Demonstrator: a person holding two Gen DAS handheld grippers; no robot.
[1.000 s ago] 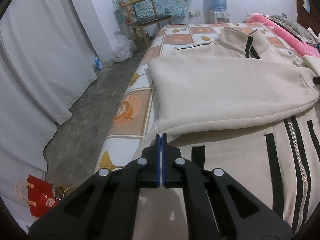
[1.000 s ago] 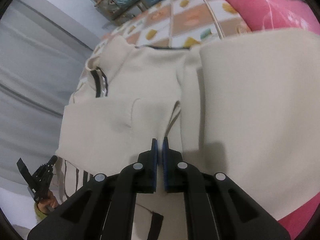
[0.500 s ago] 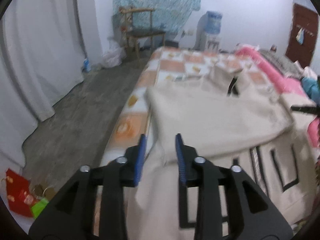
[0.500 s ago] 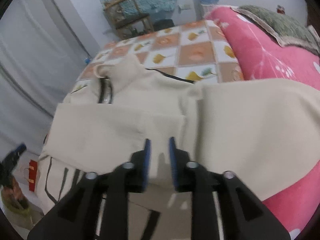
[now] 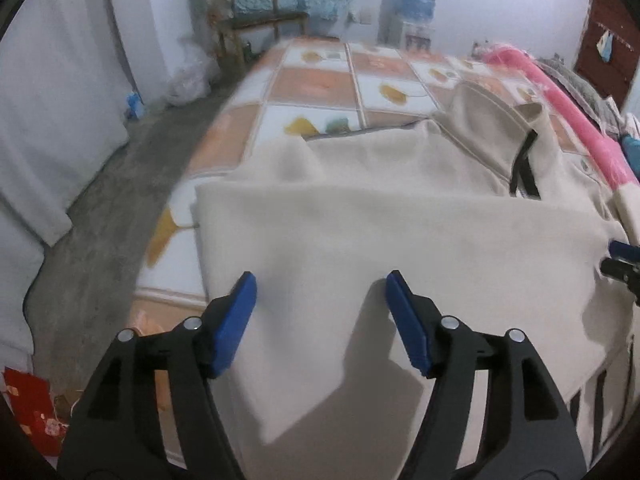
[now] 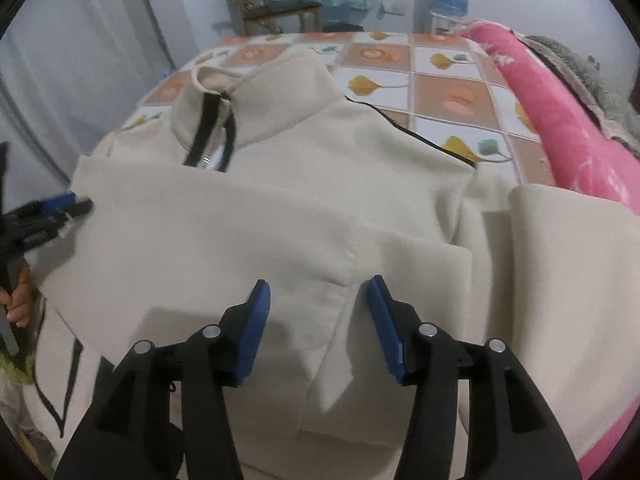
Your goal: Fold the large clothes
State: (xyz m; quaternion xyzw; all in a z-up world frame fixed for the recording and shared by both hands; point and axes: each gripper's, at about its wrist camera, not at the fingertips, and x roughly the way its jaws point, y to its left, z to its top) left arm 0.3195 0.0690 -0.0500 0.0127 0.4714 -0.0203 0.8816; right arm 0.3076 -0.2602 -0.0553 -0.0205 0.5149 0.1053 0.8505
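A cream zip-up jacket [image 5: 400,216] with black stripes lies on the bed, collar [image 6: 256,100] at the far end, both sleeves folded across its chest. My left gripper [image 5: 320,280] hovers over the folded left sleeve with its jaws opening and no cloth pinched between them. Over the sleeve cuffs [image 6: 400,264] near the jacket's middle, my right gripper [image 6: 316,284] is also opening, its blue pads [image 6: 256,320] clear of the fabric. Each gripper shows at the edge of the other's view: right gripper [image 5: 624,260], left gripper [image 6: 44,216].
The bed carries a tiled orange-and-white sheet [image 5: 320,80]. A pink blanket [image 6: 560,120] runs along its right side. A wooden chair [image 5: 248,20] and a water dispenser [image 5: 416,8] stand at the far wall. White curtains [image 5: 52,100] and bare floor [image 5: 100,220] lie left; a red bag [image 5: 28,412] sits below.
Both grippers were shut low on the jacket a second ago; now both have opened, lifted off the cloth and swung toward the sleeves and collar.
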